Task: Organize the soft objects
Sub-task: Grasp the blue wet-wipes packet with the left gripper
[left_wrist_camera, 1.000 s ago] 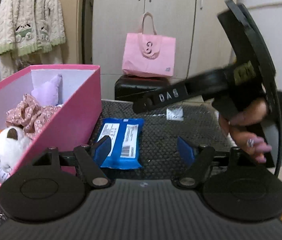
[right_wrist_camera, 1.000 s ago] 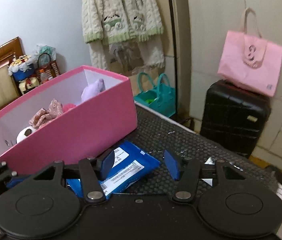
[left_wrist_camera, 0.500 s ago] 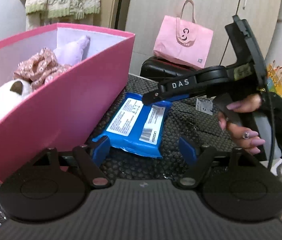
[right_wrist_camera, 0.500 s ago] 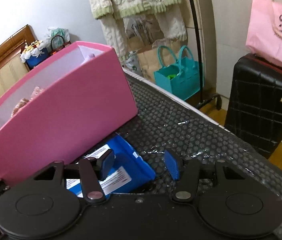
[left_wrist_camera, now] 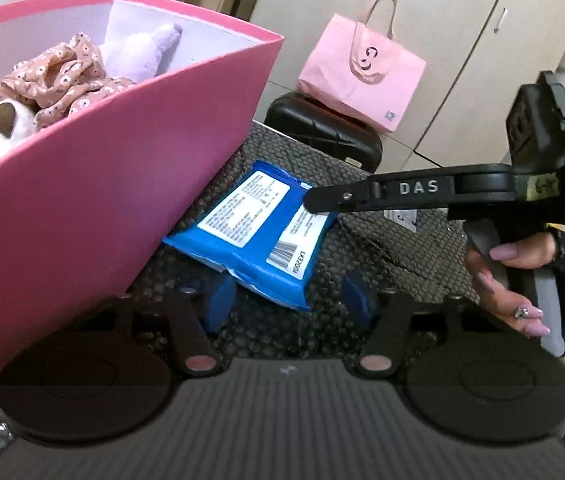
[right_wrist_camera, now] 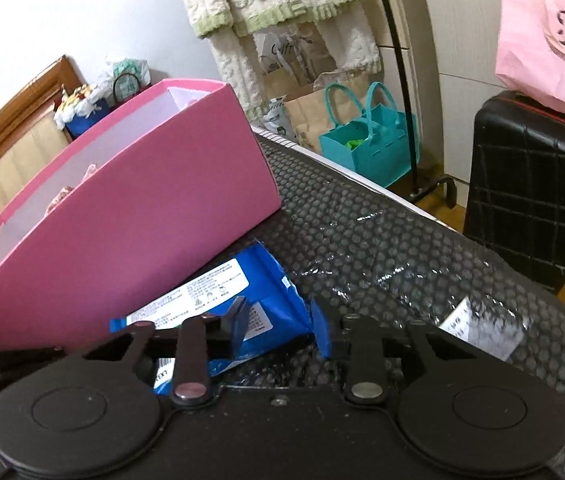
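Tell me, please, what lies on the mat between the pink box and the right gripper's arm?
The blue packet lies there on the black mat, beside the pink box, its far corner under the right gripper; the left wrist view shows this.

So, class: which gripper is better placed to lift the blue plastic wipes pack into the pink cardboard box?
Right. The right gripper, jaws just closing, already pinches the end of the blue plastic wipes pack; the left gripper, also closing, only straddles its corner.
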The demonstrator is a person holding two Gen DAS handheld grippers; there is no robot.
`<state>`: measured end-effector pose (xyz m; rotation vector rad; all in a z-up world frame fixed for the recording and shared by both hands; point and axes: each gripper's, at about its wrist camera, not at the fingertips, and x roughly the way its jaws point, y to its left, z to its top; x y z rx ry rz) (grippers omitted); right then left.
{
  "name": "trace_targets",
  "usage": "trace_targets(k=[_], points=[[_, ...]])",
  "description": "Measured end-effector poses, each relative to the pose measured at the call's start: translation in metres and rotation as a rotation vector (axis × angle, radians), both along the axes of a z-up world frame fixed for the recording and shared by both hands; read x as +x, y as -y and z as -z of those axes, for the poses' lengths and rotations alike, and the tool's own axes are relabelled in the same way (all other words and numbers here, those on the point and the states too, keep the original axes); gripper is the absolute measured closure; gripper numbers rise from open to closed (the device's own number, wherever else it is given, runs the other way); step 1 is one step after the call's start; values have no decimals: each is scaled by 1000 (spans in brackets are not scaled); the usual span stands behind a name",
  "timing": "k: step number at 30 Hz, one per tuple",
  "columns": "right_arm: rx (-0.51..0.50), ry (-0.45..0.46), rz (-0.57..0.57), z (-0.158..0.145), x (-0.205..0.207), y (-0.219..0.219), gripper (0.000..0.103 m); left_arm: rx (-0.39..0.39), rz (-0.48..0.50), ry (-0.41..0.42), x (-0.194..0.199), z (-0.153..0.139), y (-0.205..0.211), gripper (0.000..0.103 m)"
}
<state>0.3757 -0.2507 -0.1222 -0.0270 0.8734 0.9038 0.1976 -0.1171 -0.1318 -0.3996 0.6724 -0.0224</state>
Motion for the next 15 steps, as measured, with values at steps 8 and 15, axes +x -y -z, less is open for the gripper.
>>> trace_targets(k=[8,15], points=[[6,20,82,-7,-22,35,72,-6,124,-8,10,0,4,53],[-19,13,91,-9,-58,70,70,-23,223,-49,22,-7,9,49]])
